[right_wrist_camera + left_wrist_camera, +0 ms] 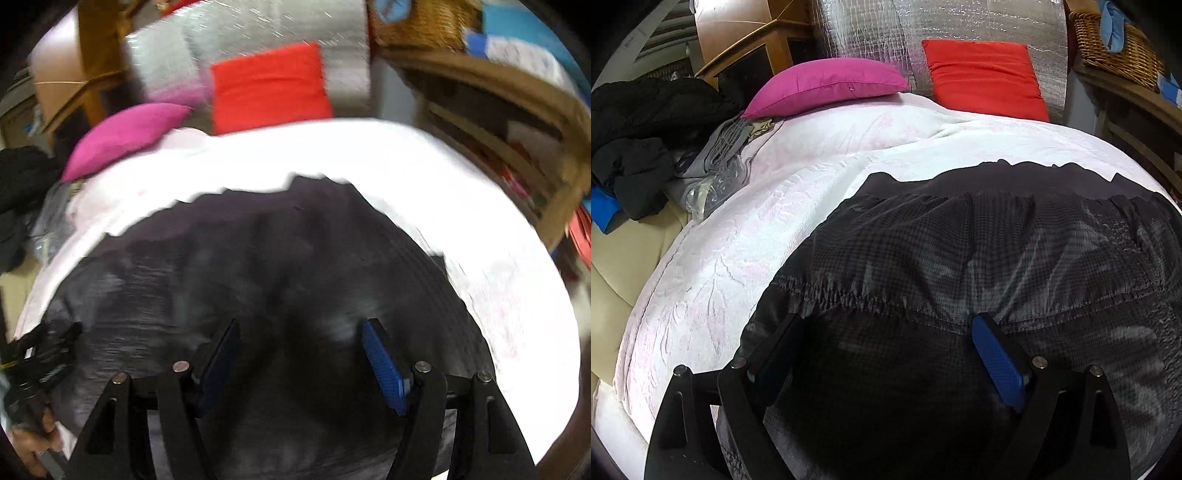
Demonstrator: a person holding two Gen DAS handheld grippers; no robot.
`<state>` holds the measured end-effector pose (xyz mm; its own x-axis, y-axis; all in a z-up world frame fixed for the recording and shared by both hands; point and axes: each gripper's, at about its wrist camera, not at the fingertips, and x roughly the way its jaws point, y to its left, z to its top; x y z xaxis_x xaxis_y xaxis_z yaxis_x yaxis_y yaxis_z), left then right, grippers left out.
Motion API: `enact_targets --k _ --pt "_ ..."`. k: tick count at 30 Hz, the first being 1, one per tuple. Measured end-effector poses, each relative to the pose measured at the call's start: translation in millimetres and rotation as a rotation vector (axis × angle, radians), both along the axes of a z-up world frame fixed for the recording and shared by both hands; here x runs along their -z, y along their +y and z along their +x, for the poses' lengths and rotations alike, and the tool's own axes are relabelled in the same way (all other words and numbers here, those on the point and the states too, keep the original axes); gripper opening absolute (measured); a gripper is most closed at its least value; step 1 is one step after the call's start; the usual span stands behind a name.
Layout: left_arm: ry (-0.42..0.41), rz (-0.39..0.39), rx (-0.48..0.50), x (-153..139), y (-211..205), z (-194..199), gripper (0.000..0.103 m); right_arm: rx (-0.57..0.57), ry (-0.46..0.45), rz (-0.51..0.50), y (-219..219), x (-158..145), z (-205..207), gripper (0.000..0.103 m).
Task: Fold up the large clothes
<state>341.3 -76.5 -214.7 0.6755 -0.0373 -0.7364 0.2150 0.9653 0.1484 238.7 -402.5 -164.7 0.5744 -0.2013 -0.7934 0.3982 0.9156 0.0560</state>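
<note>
Dark jacket [960, 240] lies flat on bed [720, 258] for folding; left gripper [886, 332] and right gripper [299, 343] hover spread, pinching nothing.

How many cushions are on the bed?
2. A magenta cushion lies at the bed's far left corner; a red cushion leans against the silver sheet behind. Others may be hidden off-frame.

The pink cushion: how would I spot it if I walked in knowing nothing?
Find the bed with the white bedspread. At its far end two cushions sit before a silver foil sheet. The pink cushion is the left one, lying nearly flat beside a heap of dark clothes, while the red cushion stands upright.
</note>
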Motion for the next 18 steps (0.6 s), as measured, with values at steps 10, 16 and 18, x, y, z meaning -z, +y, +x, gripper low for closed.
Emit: enact_targets --k 10,16,18 --pt "-0.004 -0.006 0.010 1 2 -1 0.093 -0.015 0.005 -0.022 0 7 -9 0.068" --pt "-0.008 -0.028 -0.002 -7 8 -8 0.094 -0.056 0.012 0.015 10 4 -25 0.069" --pt "-0.007 -0.041 -0.011 -16 13 -19 0.094 -0.073 0.056 -0.062 23 13 -26 0.069"
